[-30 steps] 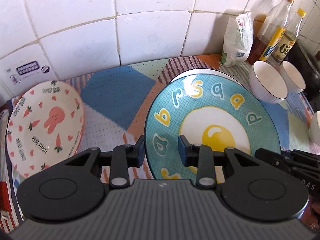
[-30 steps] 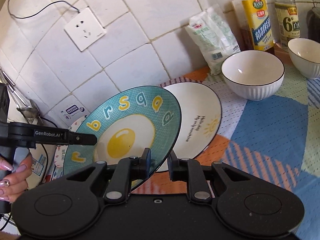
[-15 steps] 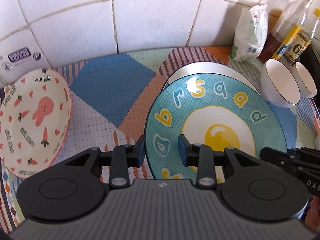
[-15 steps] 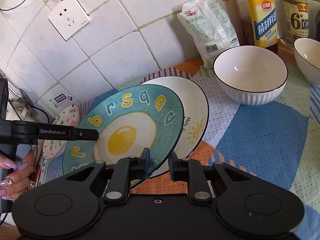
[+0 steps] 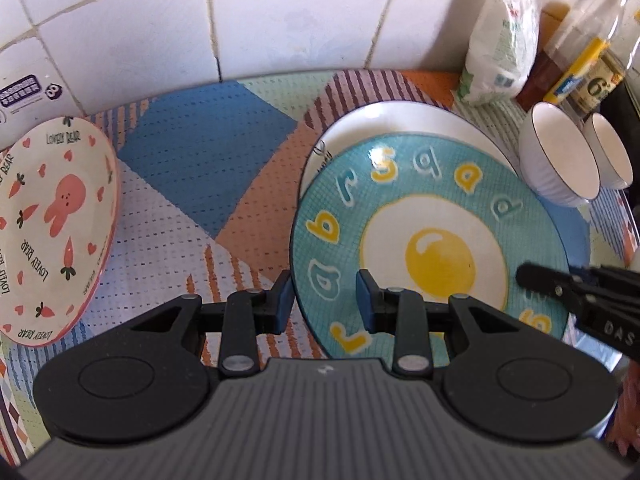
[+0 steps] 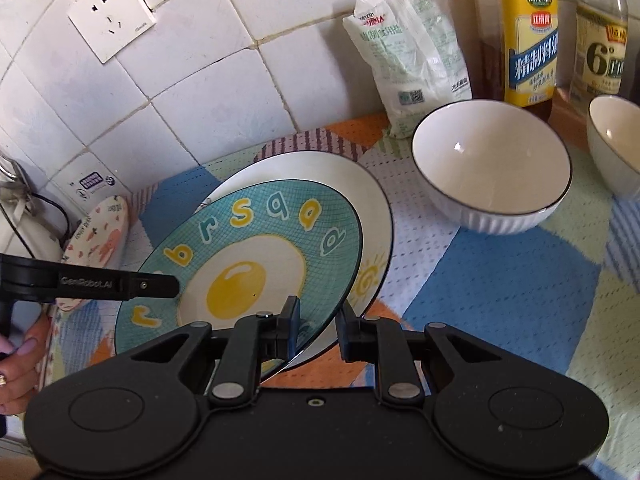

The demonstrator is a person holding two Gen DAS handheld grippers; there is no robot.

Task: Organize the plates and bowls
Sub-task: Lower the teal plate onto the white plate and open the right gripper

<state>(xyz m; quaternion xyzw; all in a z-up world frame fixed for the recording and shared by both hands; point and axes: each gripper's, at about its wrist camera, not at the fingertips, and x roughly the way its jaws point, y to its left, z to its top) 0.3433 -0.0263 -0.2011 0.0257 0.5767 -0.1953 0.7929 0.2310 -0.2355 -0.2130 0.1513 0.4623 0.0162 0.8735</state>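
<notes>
A teal plate (image 5: 436, 216) with a fried-egg picture and letters is held by both grippers over a white plate (image 5: 400, 124) with a dark rim. My left gripper (image 5: 325, 300) is shut on the teal plate's left rim, one finger above and one below. My right gripper (image 6: 318, 322) is shut on its near right rim. The teal plate (image 6: 256, 248) is tilted and covers most of the white plate (image 6: 376, 236); I cannot tell whether they touch. A pink rabbit plate (image 5: 56, 224) lies at the left. Two white bowls (image 6: 492, 168) (image 6: 616, 140) stand at the right.
A patterned mat (image 5: 208, 148) covers the counter below a white tiled wall (image 5: 280, 20). A salt bag (image 6: 408, 52) and two bottles (image 6: 528, 36) (image 6: 600, 40) stand at the back right. A wall socket (image 6: 112, 20) is at upper left. A hand (image 6: 20, 364) grips the left tool.
Both grippers have carried the teal plate down and towards the wall, so it now overlaps more of the white plate. The rabbit plate and the bowls have stayed put.
</notes>
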